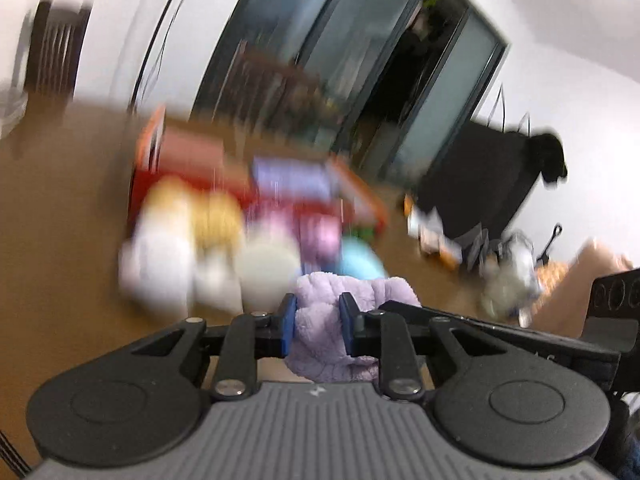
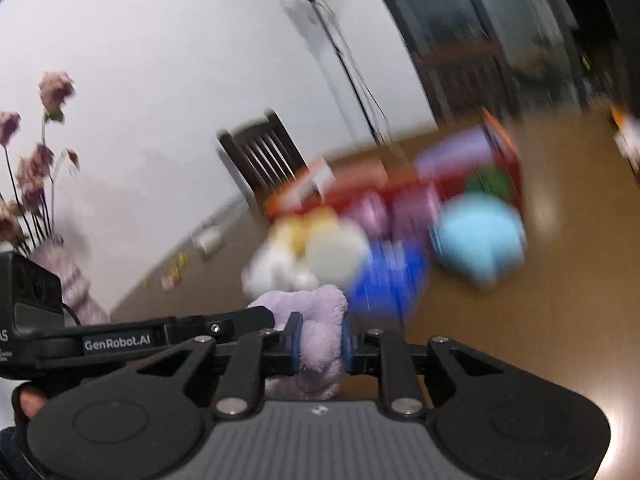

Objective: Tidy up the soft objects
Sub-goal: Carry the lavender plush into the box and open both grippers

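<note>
Both grippers squeezed shut on one soft purple fluffy cloth (image 1: 320,320): left gripper (image 1: 318,326) pinching one part, right gripper (image 2: 320,340) pinching another part of it (image 2: 316,320). Blue pads (image 1: 289,322) pressed deep into the fluff on each side, so a firm hold on both ends. Cloth bunched between the jaws, some of it hanging just under them, off the brown table (image 1: 60,200). Ahead of the grippers, a blurry heap of soft toys (image 1: 208,240): white and yellow ones ahead and to the left, a light blue one (image 2: 480,240) ahead and to the right. Behind the heap, farther ahead, a red box (image 1: 168,160) with its flaps open. Too blurry to tell the toys apart well. Looks like the carrying step: cloth picked up with two grips, not yet put away. Next, most likely, taking it forward over the toys to the box, or spreading it out to fold. Needs both grips kept tight and moved together, so no end slips out. Needs enough height too, to keep the hanging part from dragging on the toys.
</note>
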